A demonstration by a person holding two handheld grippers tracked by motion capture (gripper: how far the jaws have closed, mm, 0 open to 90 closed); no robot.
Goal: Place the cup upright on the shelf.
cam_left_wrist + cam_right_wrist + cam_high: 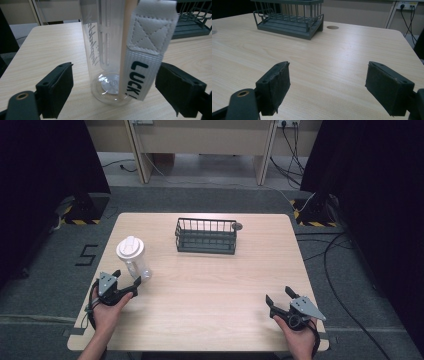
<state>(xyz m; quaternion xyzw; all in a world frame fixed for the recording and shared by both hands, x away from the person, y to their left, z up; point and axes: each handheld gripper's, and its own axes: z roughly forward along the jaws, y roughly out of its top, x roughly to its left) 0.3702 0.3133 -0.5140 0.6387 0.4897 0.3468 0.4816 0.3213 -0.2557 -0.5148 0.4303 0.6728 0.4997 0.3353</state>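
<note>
A clear plastic bottle (135, 260) with a white lid stands upright on the left of the wooden table (210, 285). In the left gripper view the bottle (107, 50) carries a white strap (147, 45) printed "LUCK". My left gripper (126, 279) is open, its jaws on either side of the bottle's base without touching it (113, 87). A dark wire basket (206, 235) sits at the table's far middle, seen too in the right gripper view (289, 17). My right gripper (279, 296) is open near the front right, nothing between its jaws (327, 85).
A small round grommet hole (237, 226) lies by the basket's right end. Beyond the table stand a wooden desk (200, 140) and cables on the grey floor (330, 255). Black curtains flank both sides.
</note>
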